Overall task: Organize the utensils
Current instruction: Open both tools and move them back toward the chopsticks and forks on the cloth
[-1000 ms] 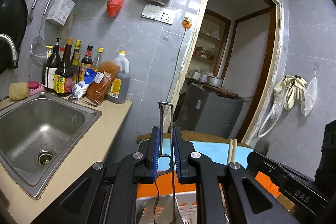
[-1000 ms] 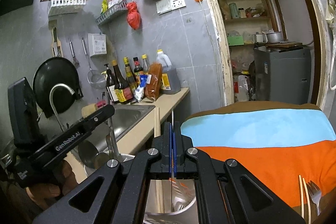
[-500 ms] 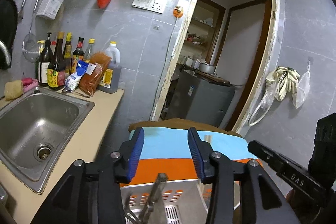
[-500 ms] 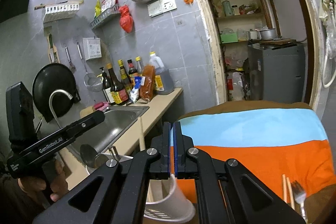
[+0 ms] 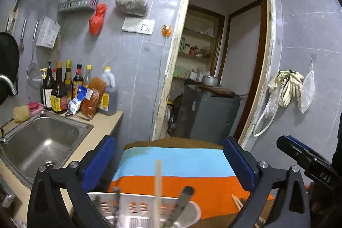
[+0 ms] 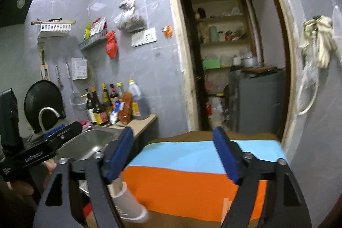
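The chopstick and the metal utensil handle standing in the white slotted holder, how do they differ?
The pale wooden chopstick is thin, light and stands nearly upright; the grey metal utensil handle is thicker, darker and leans right. The chopstick rises higher than the metal handle. Both stand in the white slotted plastic utensil holder, between the open jaws of the left gripper, untouched by it.

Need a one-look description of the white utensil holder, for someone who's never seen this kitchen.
Start at the steel sink, then go right to the striped orange-and-blue cloth. The white utensil holder stands at the cloth's near edge: slotted plastic, with a chopstick and metal handles sticking up from it.
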Motion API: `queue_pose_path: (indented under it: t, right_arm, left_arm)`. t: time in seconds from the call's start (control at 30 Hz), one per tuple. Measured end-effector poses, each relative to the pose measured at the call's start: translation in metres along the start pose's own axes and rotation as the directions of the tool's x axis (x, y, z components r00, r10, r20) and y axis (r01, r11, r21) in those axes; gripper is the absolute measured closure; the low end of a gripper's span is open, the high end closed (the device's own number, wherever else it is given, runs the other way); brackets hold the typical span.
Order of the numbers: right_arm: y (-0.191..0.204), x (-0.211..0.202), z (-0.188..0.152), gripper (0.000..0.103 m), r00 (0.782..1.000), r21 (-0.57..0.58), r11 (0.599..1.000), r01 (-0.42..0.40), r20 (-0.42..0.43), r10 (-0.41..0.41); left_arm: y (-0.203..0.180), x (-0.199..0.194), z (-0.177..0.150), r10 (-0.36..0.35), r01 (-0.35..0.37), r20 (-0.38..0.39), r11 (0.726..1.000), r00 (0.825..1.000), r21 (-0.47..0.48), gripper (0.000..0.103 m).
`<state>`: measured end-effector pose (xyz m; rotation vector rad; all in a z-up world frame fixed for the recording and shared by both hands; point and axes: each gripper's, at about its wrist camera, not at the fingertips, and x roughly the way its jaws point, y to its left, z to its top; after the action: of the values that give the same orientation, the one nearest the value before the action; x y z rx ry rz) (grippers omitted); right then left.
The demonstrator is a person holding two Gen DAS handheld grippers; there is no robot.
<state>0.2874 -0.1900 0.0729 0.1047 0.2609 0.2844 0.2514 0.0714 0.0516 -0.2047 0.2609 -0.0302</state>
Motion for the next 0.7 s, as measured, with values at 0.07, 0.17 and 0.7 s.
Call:
queue_pose_path:
  t: [0.07, 0.17, 0.7]
  right_arm:
    - [-0.015, -0.008, 0.004, 0.017, 1.0, -0.002, 1.0, 0.021, 0.006, -0.021]
    - [-0.033, -0.016, 0.008, 0.014, 0.999, -0.02, 0.999, 0.043, 0.001, -0.043]
    - [-0.139, -0.022, -0.03, 0.013, 0.984, -0.001, 0.994, 0.105, -0.142, -0.104]
  left_arm:
    - [-0.017, -0.001, -0.003, 0.008, -0.008, 0.002, 1.0, 1.0, 0.015, 0.001]
    - [-0.042, -0.002, -0.012, 0.021, -0.021, 0.007, 0.999, 1.0, 0.039, 0.001]
    - [-0.129, 0.021, -0.062, 0.031, -0.023, -0.101, 0.997, 0.994, 0.077, 0.001]
